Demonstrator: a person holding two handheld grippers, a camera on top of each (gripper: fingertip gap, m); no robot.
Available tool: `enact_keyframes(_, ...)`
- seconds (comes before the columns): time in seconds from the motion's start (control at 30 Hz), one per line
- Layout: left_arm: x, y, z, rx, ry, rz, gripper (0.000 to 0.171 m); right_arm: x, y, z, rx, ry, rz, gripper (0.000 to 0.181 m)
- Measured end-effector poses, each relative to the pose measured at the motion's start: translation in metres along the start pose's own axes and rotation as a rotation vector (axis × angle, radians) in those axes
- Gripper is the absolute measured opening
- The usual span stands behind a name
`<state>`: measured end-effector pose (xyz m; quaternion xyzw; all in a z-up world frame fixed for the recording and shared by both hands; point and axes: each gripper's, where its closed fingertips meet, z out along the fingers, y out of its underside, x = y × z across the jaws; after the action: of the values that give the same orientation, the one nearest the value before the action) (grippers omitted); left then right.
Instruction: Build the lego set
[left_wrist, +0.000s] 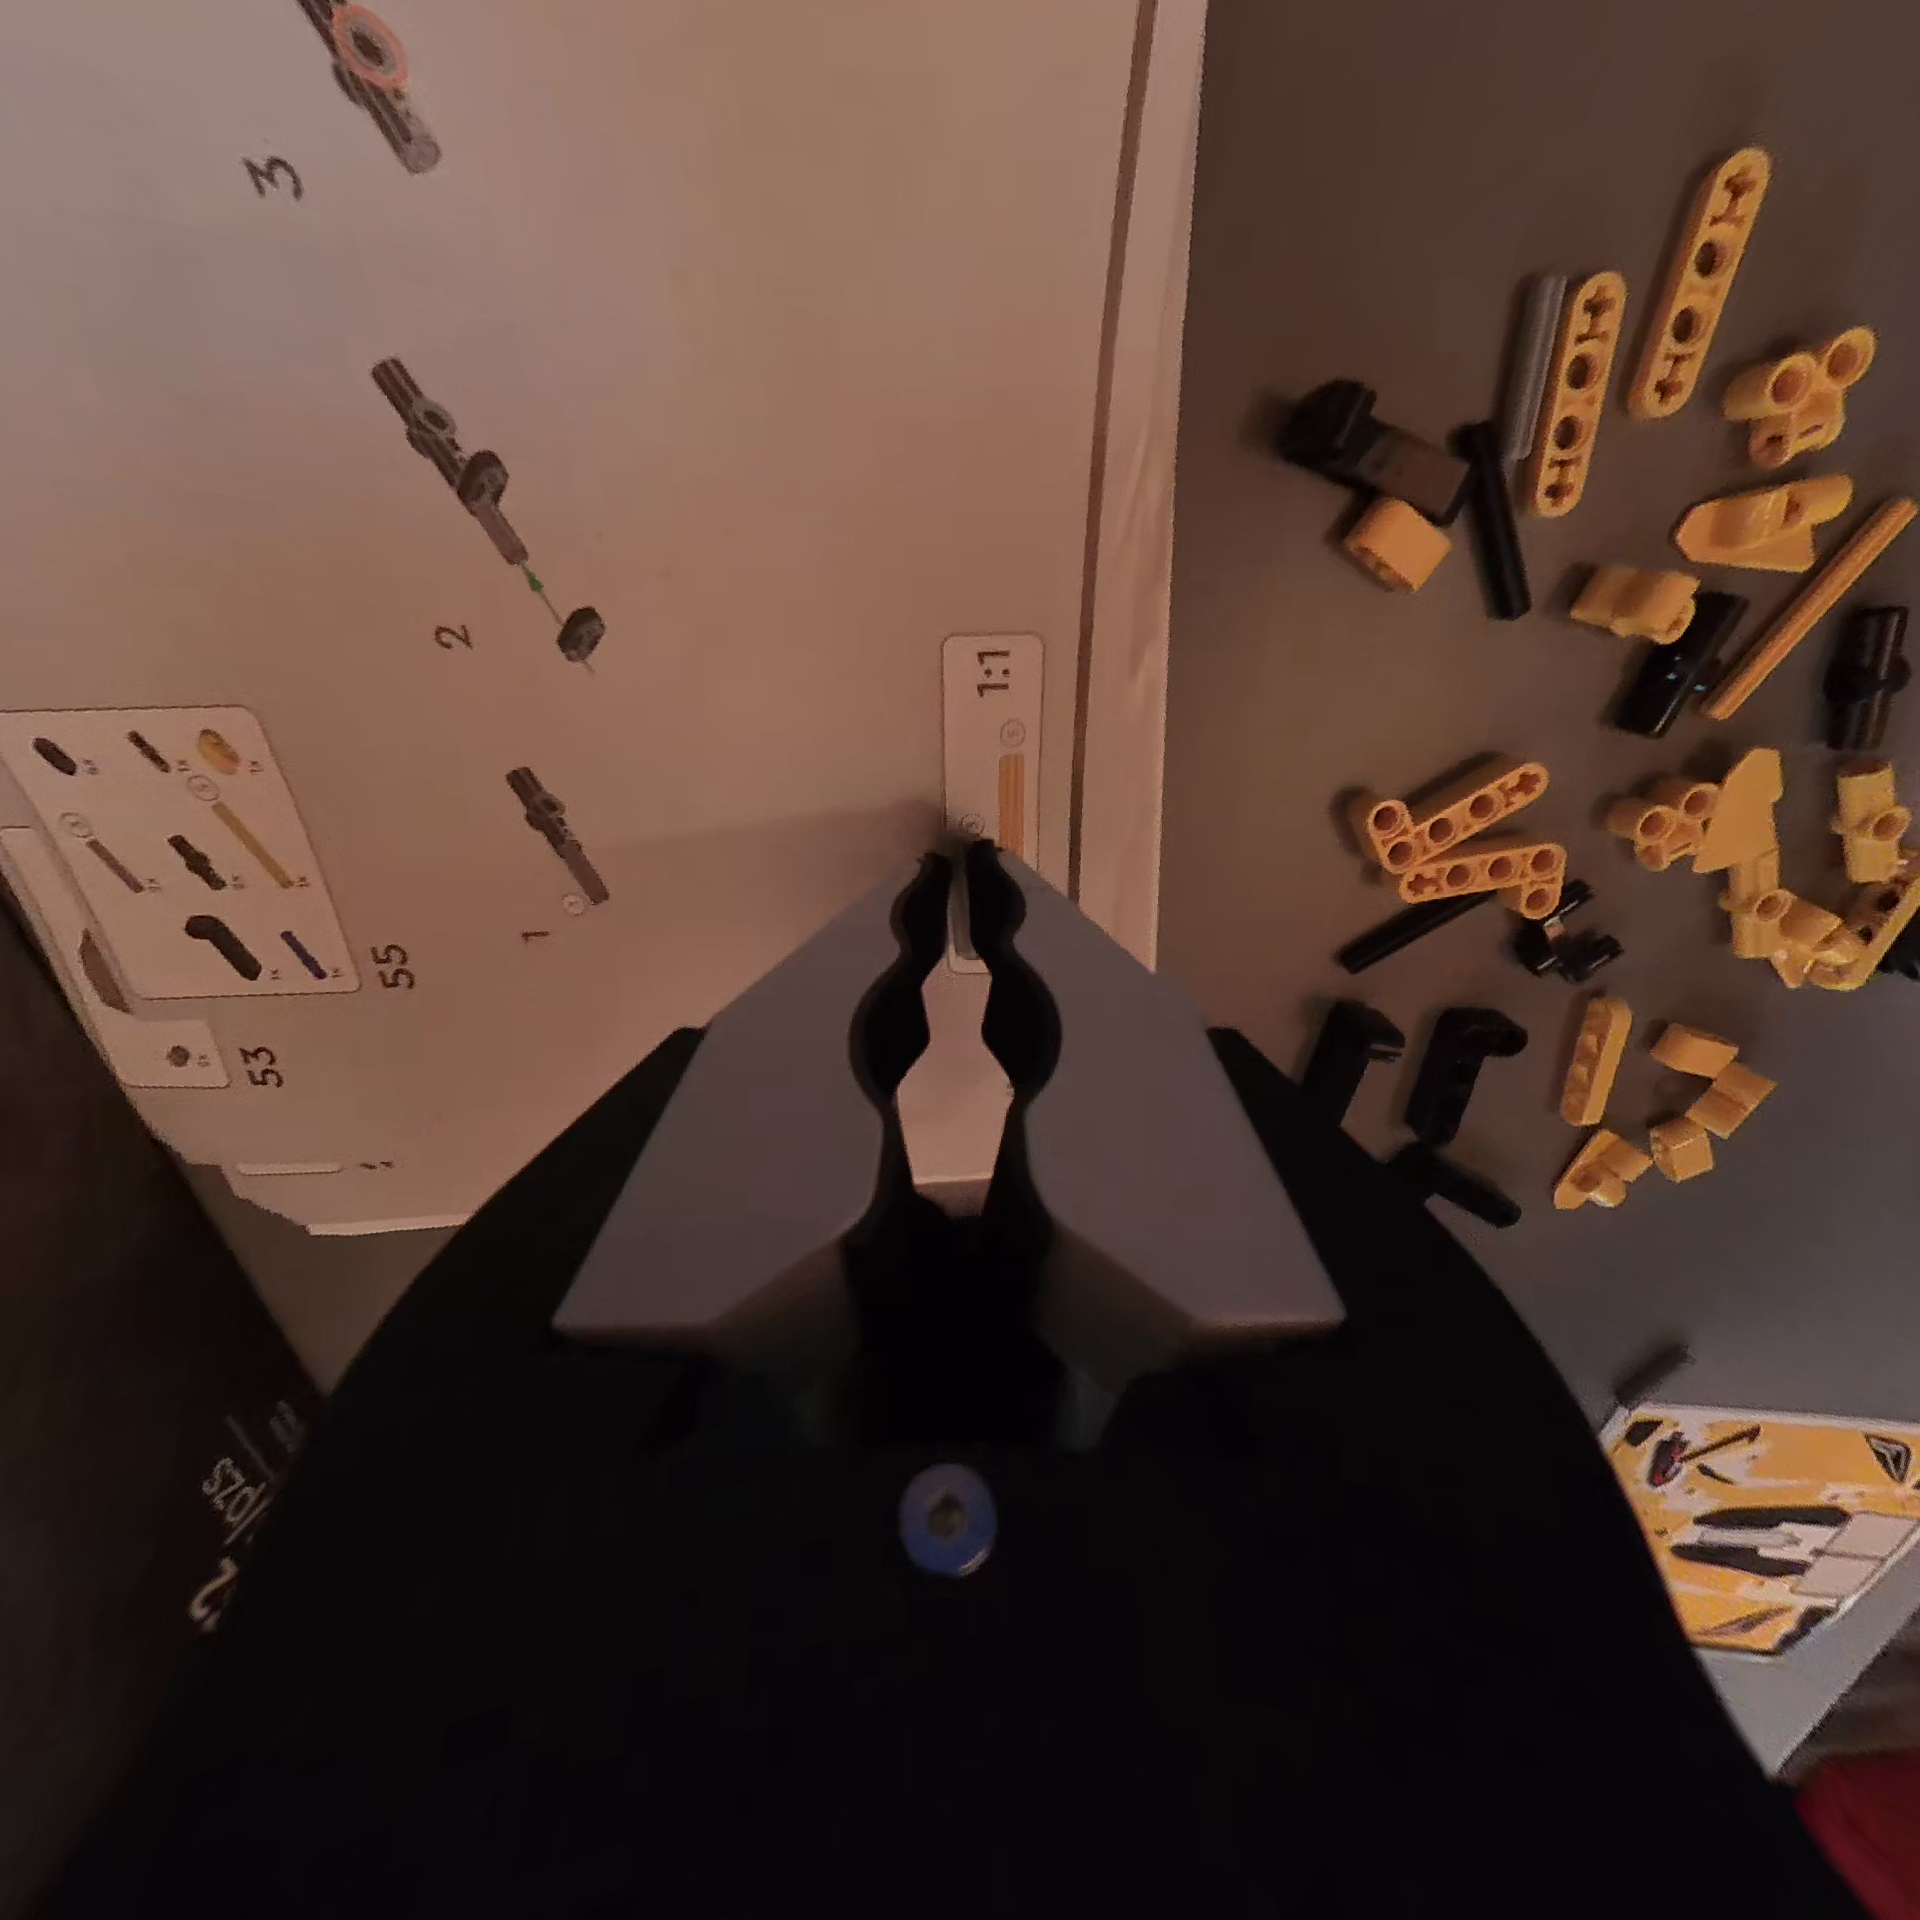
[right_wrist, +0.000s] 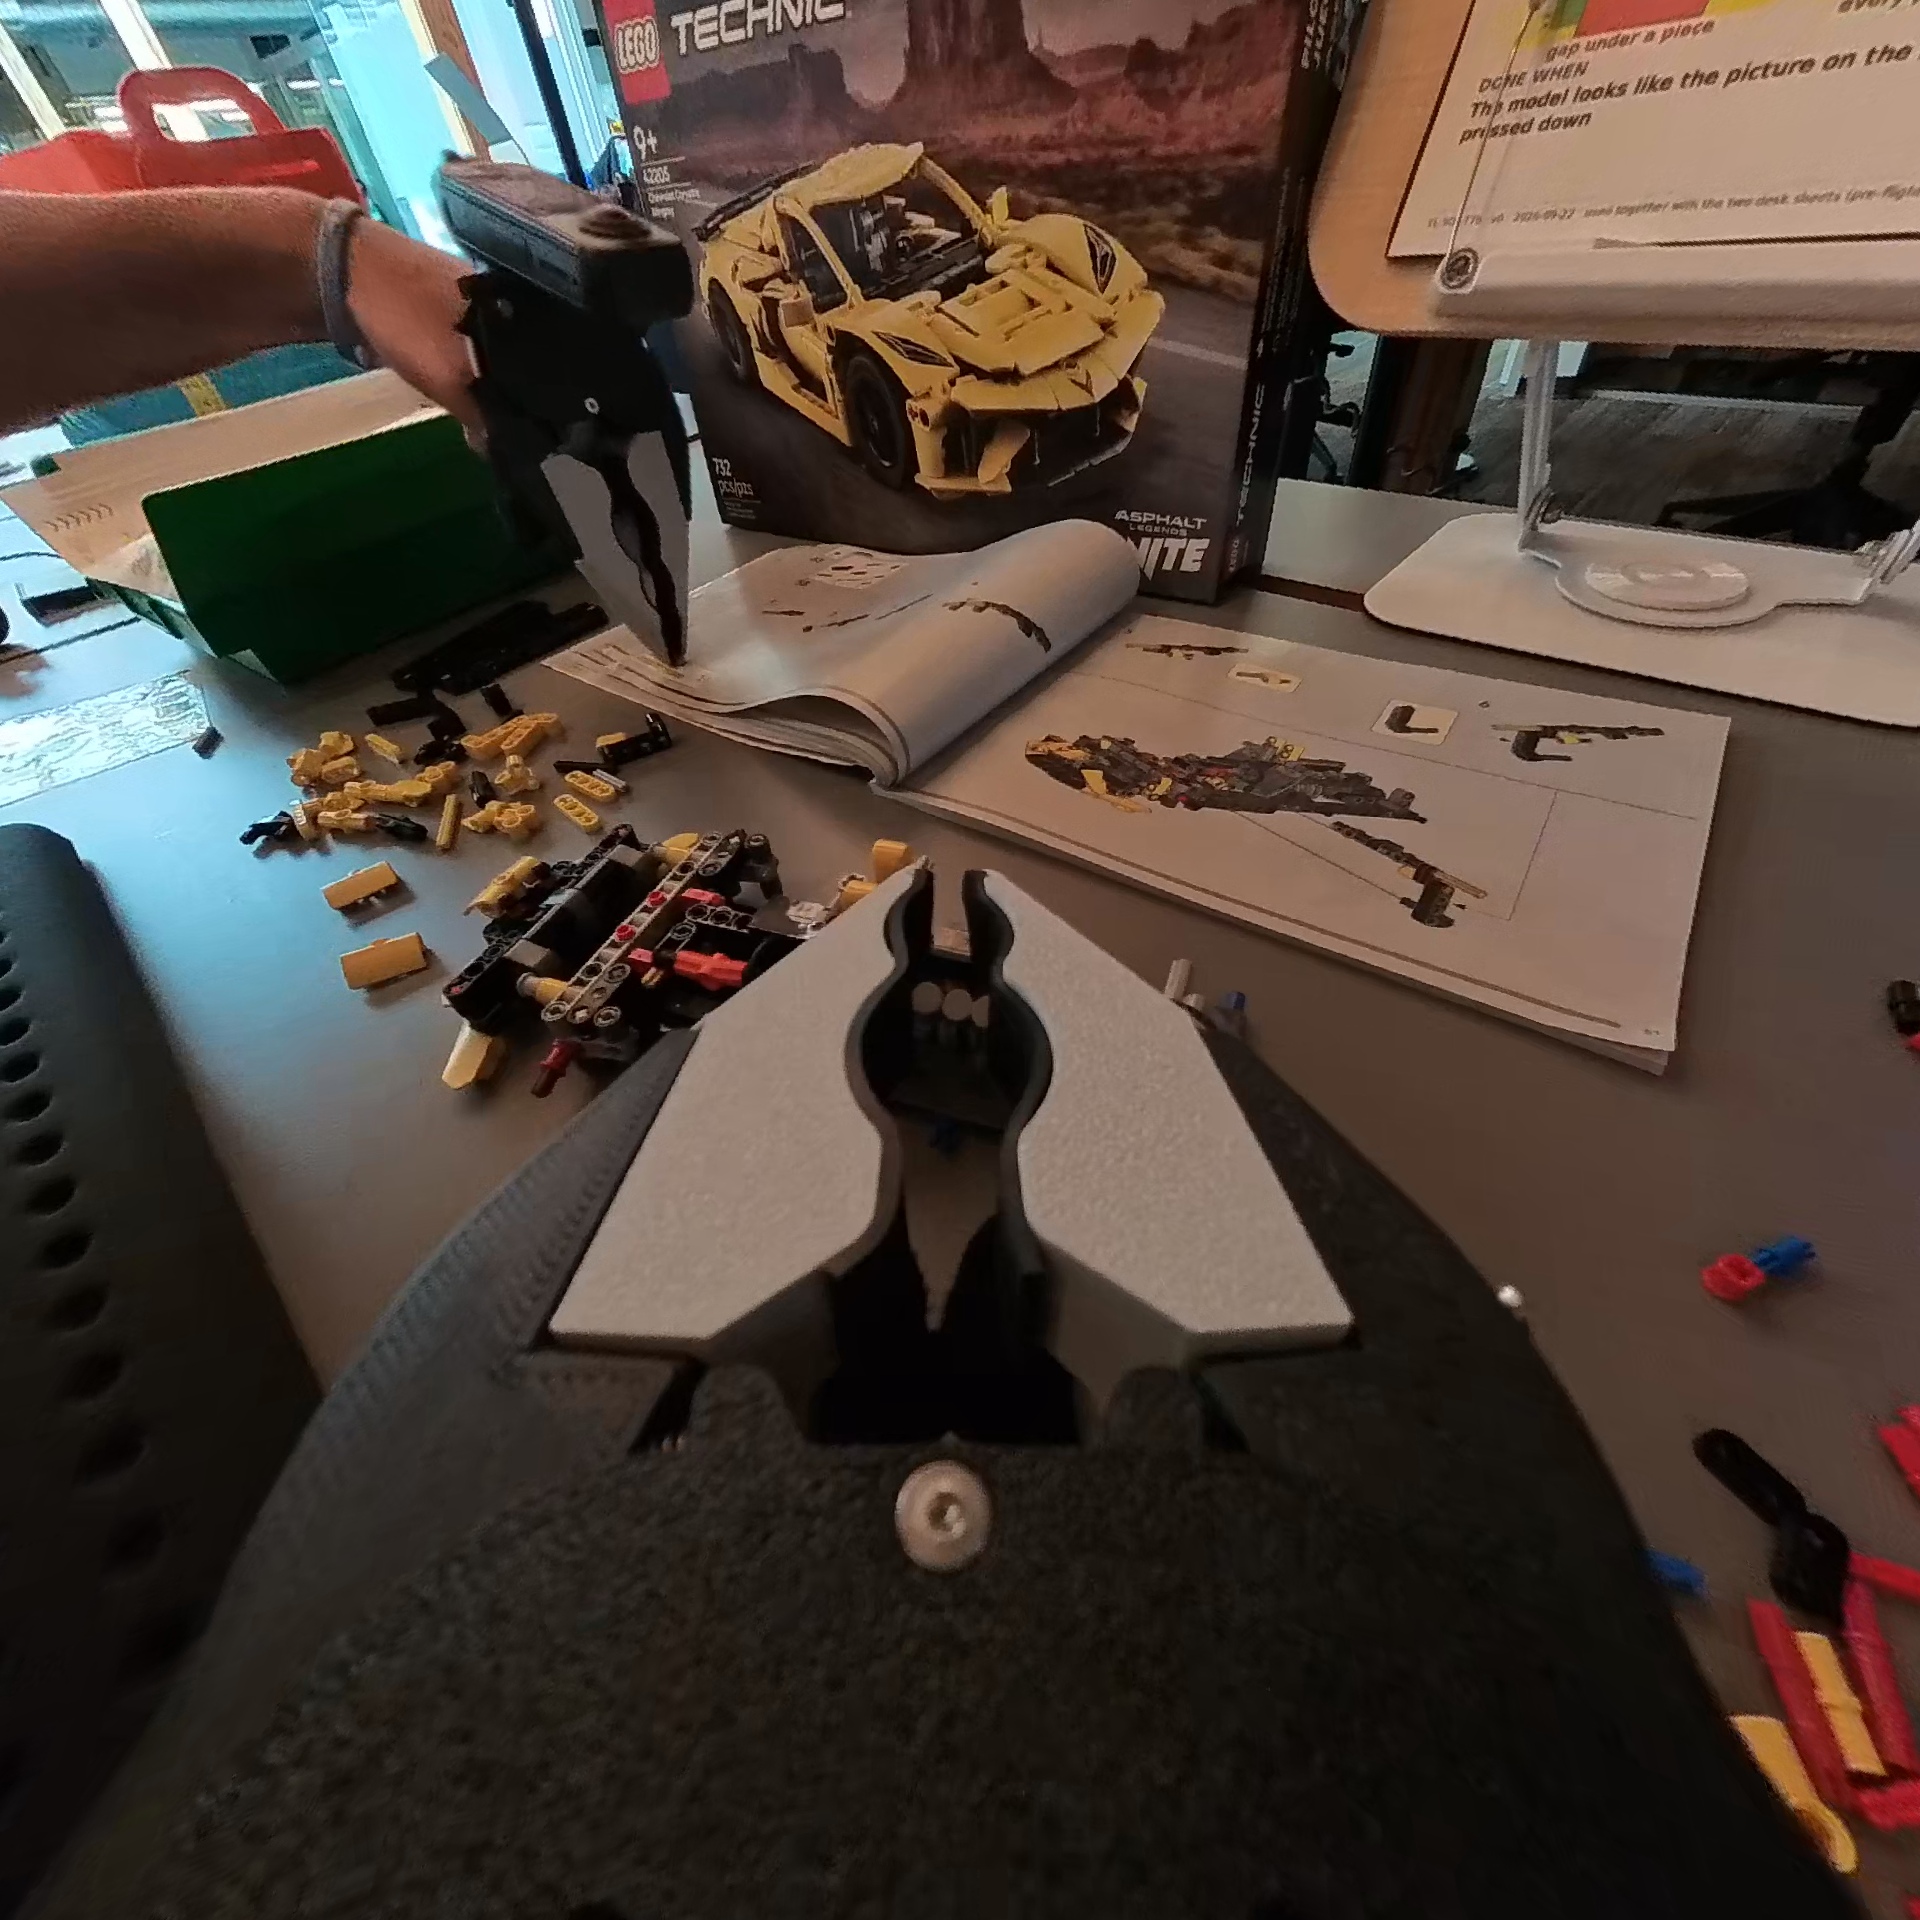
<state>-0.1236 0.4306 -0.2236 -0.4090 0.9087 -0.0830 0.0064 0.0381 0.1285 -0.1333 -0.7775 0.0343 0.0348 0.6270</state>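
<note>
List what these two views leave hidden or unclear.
- Left claw, left wrist view: a thin grey sliver between the tips; a held part or the page's print, unclear.
- Right claw, right wrist view: dark item between the fingers, kind unclear.
- Chassis: near end hidden behind the right claw.
- Red parts: cut by right edge.

Grey counter (right_wrist: 1351, 1195) carried an open instruction booklet (right_wrist: 1299, 790), with the set's box (right_wrist: 987, 291) standing upright behind it. Left of the booklet lay a scatter of small yellow and black pieces (right_wrist: 436, 779) and a green box (right_wrist: 312, 551). A half-built black frame (right_wrist: 623, 956) sat in front, close to the pieces. Loose red and blue pins (right_wrist: 1756, 1268) lay at the right; a white stand base (right_wrist: 1642, 603) sat behind. A sticker sheet (left_wrist: 1756, 1527) lay near the counter edge.
</note>
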Motion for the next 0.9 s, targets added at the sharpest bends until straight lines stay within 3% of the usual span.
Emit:
enact_keyframes(0.4, 0.005, 0.001, 0.001, -0.038, 0.233, -0.041, 0.001, -0.010, 0.002, 0.002, -0.017, -0.018, -0.062, 0.005)
enact_keyframes(0.67, 0.005, 0.002, 0.001, -0.059, 0.189, 0.046, 0.001, -0.010, 0.002, 0.002, -0.017, 0.003, -0.088, 0.004)
enact_keyframes(0.9, 0.001, 0.005, 0.000, -0.157, 0.085, 0.062, 0.001, -0.010, 0.004, 0.003, -0.031, 0.018, -0.112, 0.004)
